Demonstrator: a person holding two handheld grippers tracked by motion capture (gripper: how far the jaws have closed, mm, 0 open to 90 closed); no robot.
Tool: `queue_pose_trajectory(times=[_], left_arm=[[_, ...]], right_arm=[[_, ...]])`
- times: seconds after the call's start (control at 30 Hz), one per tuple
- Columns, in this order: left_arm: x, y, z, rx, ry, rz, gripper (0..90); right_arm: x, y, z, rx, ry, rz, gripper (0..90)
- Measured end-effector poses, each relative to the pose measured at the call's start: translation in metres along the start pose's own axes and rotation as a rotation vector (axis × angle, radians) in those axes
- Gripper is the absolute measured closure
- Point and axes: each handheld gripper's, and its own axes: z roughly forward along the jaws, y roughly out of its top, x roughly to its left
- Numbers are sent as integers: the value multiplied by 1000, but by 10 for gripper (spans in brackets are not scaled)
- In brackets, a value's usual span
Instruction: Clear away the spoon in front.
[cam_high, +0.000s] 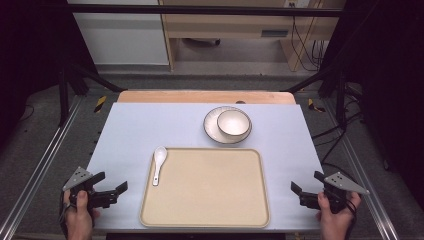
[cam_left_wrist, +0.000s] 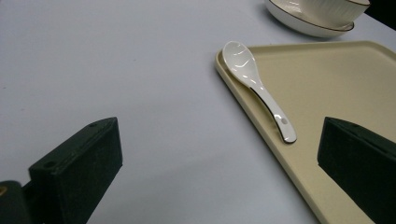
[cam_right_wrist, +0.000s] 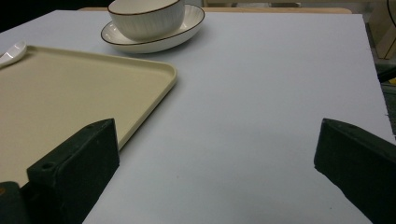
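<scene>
A beige tray (cam_high: 210, 192) lies at the middle front of the pale table. A white spoon (cam_high: 159, 164) rests along its left rim, bowl end away from me. Behind the tray a white bowl (cam_high: 233, 123) sits in a white plate (cam_high: 212, 131). My left gripper (cam_high: 112, 181) hovers at the front left corner, open and holding nothing. The right gripper (cam_high: 306, 181) is open and holding nothing at the front right. The left gripper view has the spoon (cam_left_wrist: 254, 81) on the tray edge (cam_left_wrist: 243, 100) ahead of the wide jaws. The right gripper view looks past the tray corner (cam_right_wrist: 159, 79) to the bowl (cam_right_wrist: 144, 16).
The pale sheet (cam_high: 150, 130) covers the table, with a wooden strip (cam_high: 205, 96) at its far edge. Dark frame posts (cam_high: 63, 90) stand at both sides, and cables (cam_high: 305, 40) hang beyond the table at the back right.
</scene>
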Motion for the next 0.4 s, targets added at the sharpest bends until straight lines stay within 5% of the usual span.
queue_pose_trajectory(times=[0.4], left_arm=[[11,-4,-12,-12,13,-23,0]], right_arm=[[0,0,0,-2,1,2,5]])
